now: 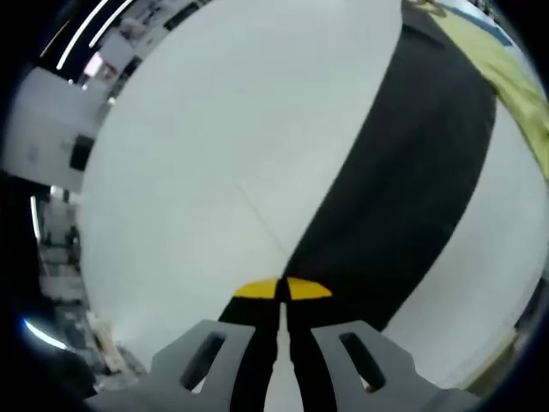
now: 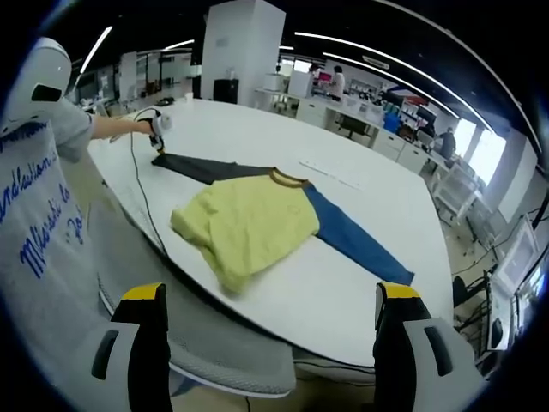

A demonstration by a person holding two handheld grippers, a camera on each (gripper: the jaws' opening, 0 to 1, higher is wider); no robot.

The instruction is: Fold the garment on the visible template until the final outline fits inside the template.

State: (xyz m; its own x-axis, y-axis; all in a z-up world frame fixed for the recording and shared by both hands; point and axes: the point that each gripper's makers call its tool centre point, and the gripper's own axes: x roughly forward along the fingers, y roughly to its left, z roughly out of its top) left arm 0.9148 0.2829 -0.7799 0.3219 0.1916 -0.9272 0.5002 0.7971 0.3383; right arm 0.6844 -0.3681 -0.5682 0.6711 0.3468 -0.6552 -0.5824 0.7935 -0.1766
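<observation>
the left gripper (image 1: 282,290) has its jaws closed on the end of the black sleeve (image 1: 403,189). the right gripper (image 2: 270,305) is wide open, empty; the garment (image 2: 249,219) lies on the white table (image 2: 257,142) ahead of it.

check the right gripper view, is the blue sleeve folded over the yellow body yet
No, the blue sleeve lies stretched out flat on the white table, away from the yellow body.

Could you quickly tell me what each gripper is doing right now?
Left gripper: shut on the dark sleeve.
Right gripper: open, holding nothing.
</observation>
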